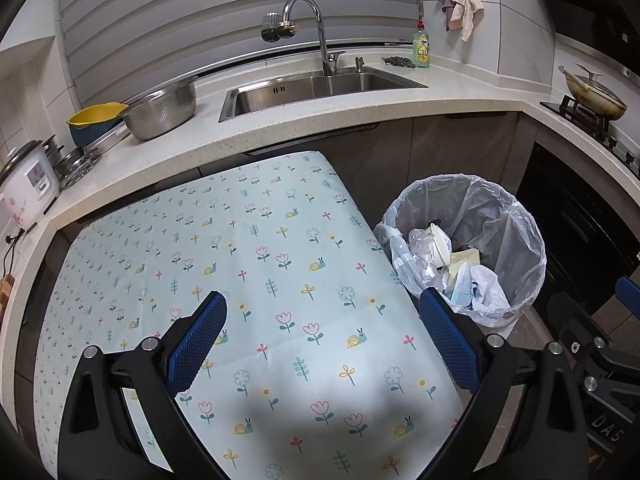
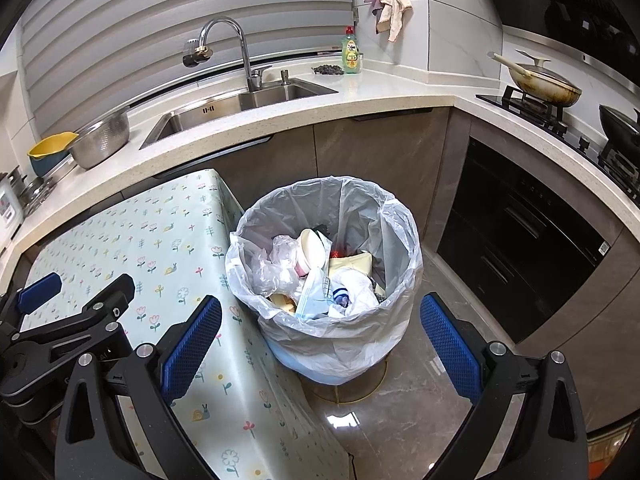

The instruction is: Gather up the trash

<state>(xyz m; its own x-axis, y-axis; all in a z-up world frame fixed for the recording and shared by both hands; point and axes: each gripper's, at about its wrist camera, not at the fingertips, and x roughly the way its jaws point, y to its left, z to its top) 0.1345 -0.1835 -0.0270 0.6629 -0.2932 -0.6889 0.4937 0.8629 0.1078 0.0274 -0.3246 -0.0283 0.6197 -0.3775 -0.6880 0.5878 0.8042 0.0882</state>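
Clear plastic lines the trash bin [image 2: 332, 320], heaped with crumpled wrappers; both claws [image 1: 320, 344] [image 2: 320, 344] gape wide, empty.

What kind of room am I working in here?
A home kitchen, most likely: a sink with a faucet set in the counter, a pan on a gas stove, and a lined trash bin.
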